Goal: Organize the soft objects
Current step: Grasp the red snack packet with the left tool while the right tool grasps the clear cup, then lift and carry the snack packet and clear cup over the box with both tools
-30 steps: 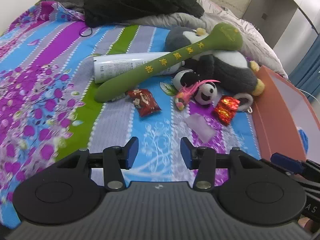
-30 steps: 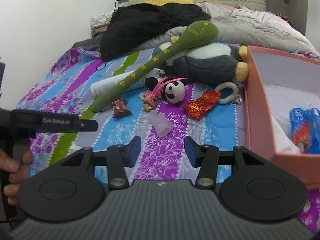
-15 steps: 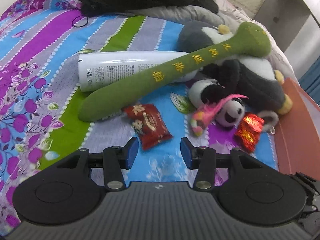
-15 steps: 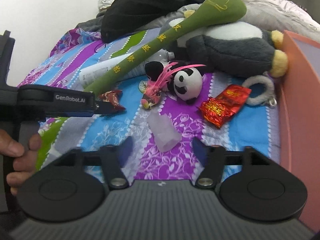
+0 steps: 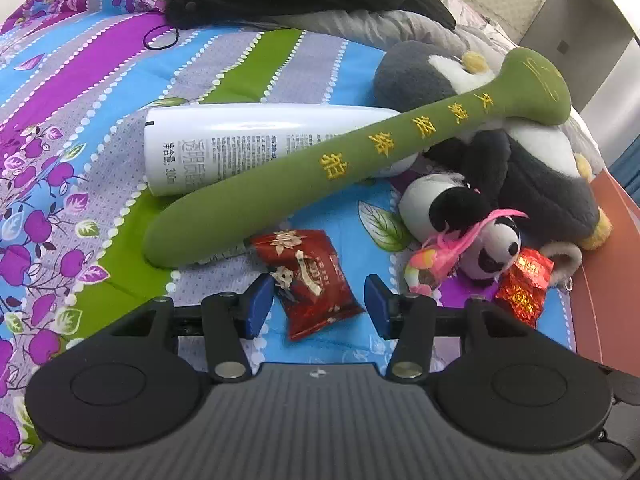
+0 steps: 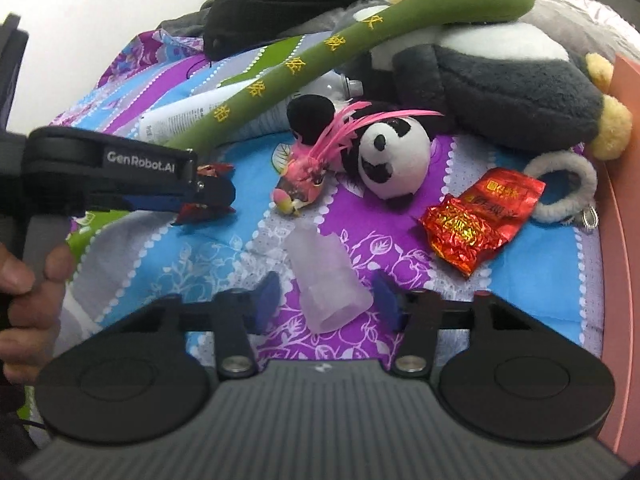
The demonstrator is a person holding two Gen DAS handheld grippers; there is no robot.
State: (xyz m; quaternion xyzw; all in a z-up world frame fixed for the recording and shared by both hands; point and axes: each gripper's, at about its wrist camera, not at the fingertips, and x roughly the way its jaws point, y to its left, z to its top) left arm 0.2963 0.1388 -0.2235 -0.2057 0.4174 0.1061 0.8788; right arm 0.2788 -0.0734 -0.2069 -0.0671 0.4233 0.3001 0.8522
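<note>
On the bed [image 6: 532,280], the right gripper [image 6: 326,298], its jaws just closing but not yet pinching, straddles the clear pouch [image 6: 324,280], long axis running away between them; the left gripper [image 5: 318,300] spreads round the red packet [image 5: 310,280].

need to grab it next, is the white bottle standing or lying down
Lying down. The white bottle rests on its side on the bedspread, with the green plush stick laid across it.

Both grippers are now lower and closer to the bed. The left gripper [image 5: 318,300] now frames the dark red packet [image 5: 310,280]. The right gripper [image 6: 326,300], its jaws just closing, frames the clear piece [image 6: 326,280].
</note>
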